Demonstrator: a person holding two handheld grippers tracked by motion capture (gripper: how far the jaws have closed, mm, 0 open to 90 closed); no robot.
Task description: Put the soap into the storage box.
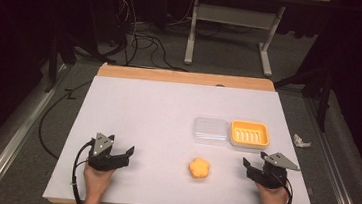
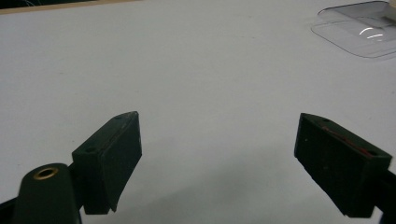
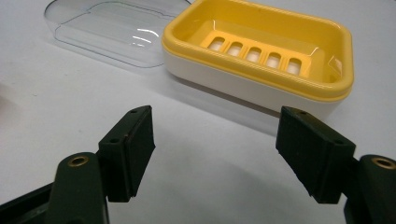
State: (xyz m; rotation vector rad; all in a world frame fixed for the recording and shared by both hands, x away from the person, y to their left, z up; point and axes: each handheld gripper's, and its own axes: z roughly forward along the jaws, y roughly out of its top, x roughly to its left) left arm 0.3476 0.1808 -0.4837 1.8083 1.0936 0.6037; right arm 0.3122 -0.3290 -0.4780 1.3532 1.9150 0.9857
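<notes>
An orange flower-shaped soap (image 1: 199,168) lies on the white table (image 1: 143,108) near the front, between my two grippers. A yellow soap dish (image 1: 249,134) (image 3: 261,56) with a slotted insert sits at the right, and its clear plastic lid (image 1: 210,130) (image 3: 112,28) (image 2: 359,30) lies just left of it. My left gripper (image 1: 123,158) (image 2: 217,154) rests at the front left, open with nothing between its jaws. At the front right my right gripper (image 1: 249,167) (image 3: 215,149) is open too, pointing at the dish from a short way off.
A wooden strip (image 1: 186,77) runs along the table's far edge. Beyond it stand a grey desk frame (image 1: 231,26) and cables (image 1: 140,38) on the floor. A crumpled white scrap (image 1: 302,141) lies on the floor right of the table.
</notes>
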